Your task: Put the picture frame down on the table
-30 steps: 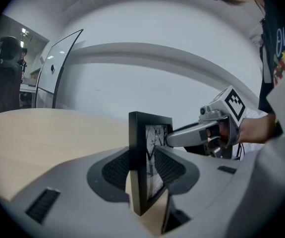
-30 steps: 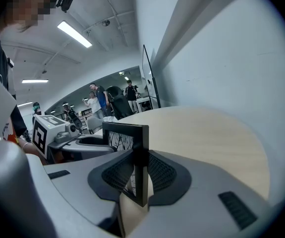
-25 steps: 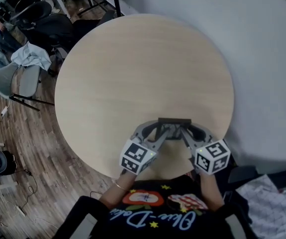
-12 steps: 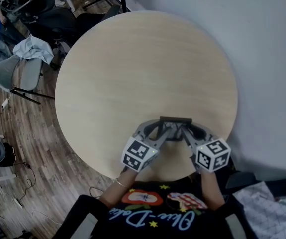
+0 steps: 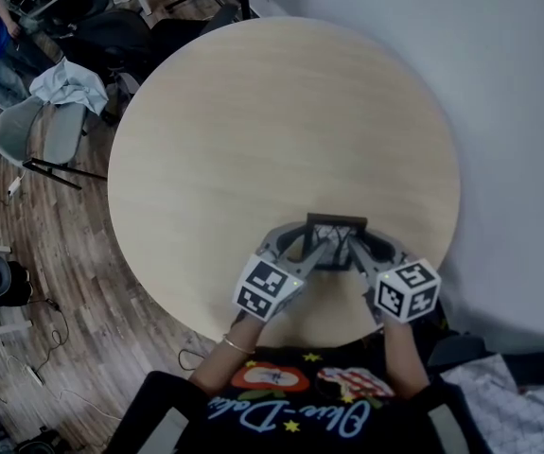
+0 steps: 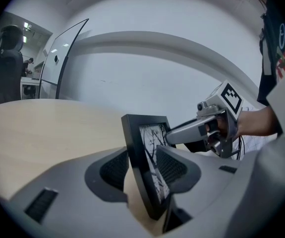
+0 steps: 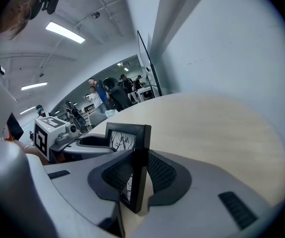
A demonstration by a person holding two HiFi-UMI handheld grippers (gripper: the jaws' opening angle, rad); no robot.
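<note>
A small black picture frame (image 5: 336, 223) with a tree print stands upright near the near edge of the round, pale wooden table (image 5: 281, 121), between both grippers. My left gripper (image 5: 305, 244) has just been opening its jaws. The frame (image 6: 144, 157) leans tilted between its pads, and a gap shows on the left side. My right gripper (image 5: 359, 244) is shut on the frame's other side edge (image 7: 135, 152), with both ribbed pads pressed against it. In the left gripper view, the right gripper (image 6: 216, 125) reaches in from the right with a hand behind it.
A grey wall runs along the table's right side. At the upper left a grey chair (image 5: 44, 145) draped with cloth and a black office chair (image 5: 120, 41) stand on the wooden floor. People show in the far background of the right gripper view.
Both grippers and the frame have sunk slightly toward the tabletop. The left jaws stand a little wider around the frame than before.
</note>
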